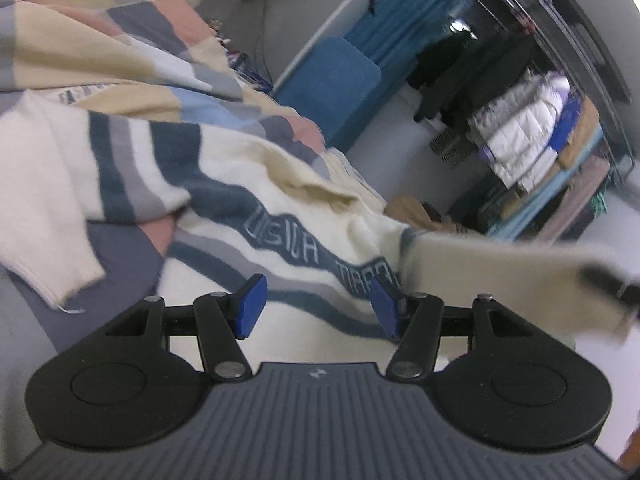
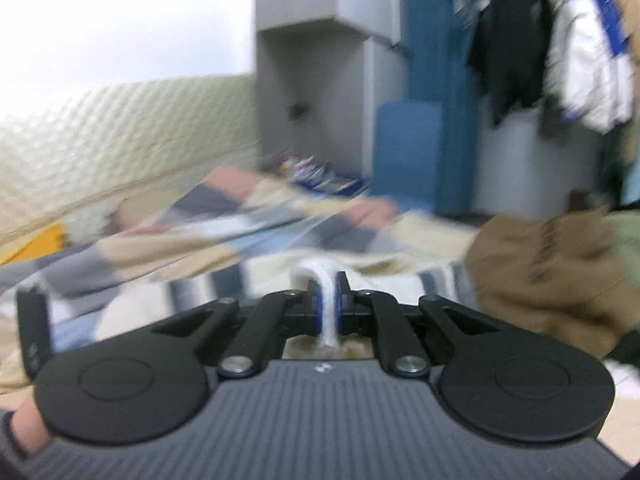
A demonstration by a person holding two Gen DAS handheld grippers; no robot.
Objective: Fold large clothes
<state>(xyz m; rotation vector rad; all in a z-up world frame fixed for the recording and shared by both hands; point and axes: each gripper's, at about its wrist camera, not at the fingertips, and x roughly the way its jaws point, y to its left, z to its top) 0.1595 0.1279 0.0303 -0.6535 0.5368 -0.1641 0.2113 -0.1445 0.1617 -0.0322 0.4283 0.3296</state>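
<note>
Sprawling across the patchwork-quilted bed [image 1: 132, 52], the cream knitted sweater with navy and grey stripes [image 1: 224, 184] lies under the left claw [image 1: 318, 306], spread apart and empty; the right claw [image 2: 328, 304] pinches its cream fabric.

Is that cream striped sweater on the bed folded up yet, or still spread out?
Still spread out. The sweater lies rumpled across the bed, one sleeve flung aside; the right gripper is pinching a bit of it.
</note>
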